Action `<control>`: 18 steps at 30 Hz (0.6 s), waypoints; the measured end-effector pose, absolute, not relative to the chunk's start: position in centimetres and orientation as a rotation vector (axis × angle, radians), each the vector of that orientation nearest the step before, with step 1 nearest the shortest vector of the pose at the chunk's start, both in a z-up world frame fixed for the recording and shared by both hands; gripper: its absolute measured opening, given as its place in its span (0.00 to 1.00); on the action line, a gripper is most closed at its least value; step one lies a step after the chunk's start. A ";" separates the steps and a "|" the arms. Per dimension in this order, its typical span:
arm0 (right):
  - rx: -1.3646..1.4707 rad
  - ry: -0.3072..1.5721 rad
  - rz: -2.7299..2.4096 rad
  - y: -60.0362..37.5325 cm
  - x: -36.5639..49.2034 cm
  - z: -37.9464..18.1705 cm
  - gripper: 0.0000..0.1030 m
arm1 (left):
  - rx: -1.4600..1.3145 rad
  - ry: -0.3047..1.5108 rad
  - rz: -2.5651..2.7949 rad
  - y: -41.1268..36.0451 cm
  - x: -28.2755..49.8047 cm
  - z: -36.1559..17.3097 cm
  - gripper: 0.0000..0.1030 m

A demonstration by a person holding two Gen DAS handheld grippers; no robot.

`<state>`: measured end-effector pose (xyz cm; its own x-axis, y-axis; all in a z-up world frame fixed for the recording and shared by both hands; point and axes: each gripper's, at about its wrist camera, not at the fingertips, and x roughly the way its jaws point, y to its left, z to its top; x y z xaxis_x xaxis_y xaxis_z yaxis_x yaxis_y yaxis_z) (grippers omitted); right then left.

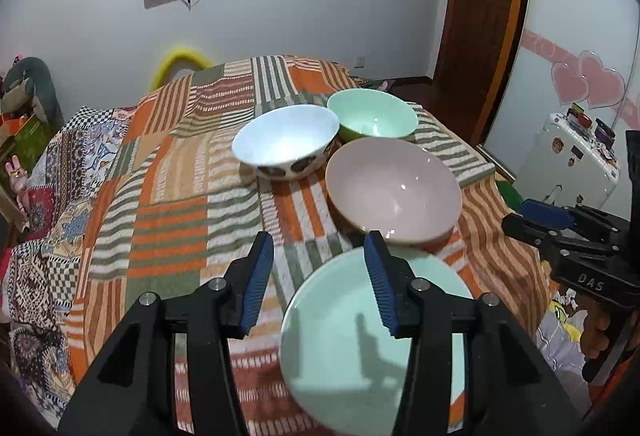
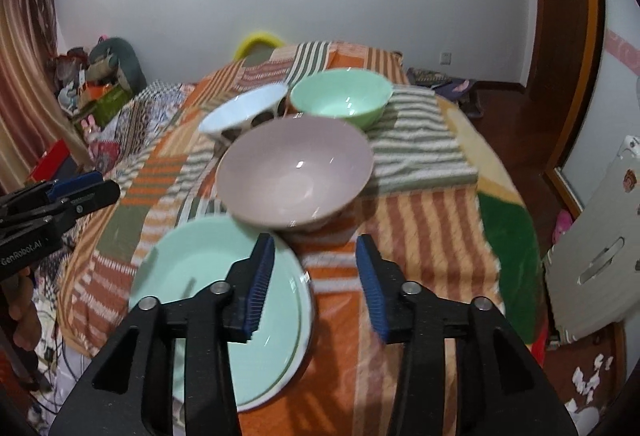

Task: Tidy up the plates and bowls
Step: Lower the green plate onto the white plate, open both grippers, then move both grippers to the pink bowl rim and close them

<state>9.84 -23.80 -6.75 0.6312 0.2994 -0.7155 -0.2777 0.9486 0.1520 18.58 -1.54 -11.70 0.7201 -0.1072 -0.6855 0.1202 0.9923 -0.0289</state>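
Hovering over the mint plate (image 2: 192, 300), left gripper (image 1: 320, 276) and right gripper (image 2: 316, 276) both released, empty. Next, likely: nesting the pink bowl (image 2: 296, 172), gripping its near rim.

Beyond the mint green plate (image 1: 340, 336) sit a pale pink bowl (image 1: 394, 192), a white bowl (image 1: 285, 142) with dark spots outside and a green bowl (image 1: 373, 115) on an orange-striped patchwork blanket (image 1: 168, 204)
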 end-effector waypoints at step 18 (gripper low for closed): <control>0.093 0.870 0.285 -24.9 17.5 -10.0 0.59 | -0.043 0.901 -0.138 -1.8 28.3 -17.2 0.58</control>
<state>17.53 -24.91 -10.03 0.6095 0.2840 -0.7401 -0.2084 0.9582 0.1961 28.31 -1.82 -17.18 0.6126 -0.1375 -0.7783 0.1017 0.9903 -0.0949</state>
